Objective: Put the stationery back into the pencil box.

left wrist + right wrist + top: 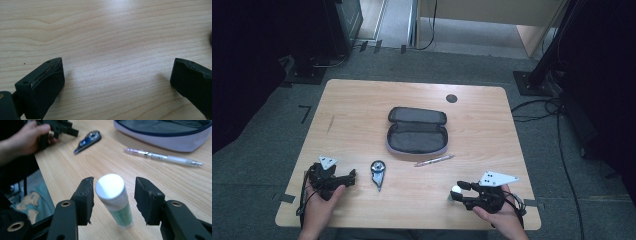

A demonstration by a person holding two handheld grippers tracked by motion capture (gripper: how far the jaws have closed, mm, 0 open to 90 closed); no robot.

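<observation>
Right tongs (113, 195) straddle glue stick (113, 197); pencil case (170, 135) partly cropped.

bare table (362, 105) left, pencil case (417, 137) blocking centre

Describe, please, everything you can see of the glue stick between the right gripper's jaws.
The glue stick is a small cylinder with a white cap and a pale body bearing green print. It stands upright, slightly tilted, on the wooden table. The right gripper has its open jaws on either side, with a gap on each side, not touching.
</observation>
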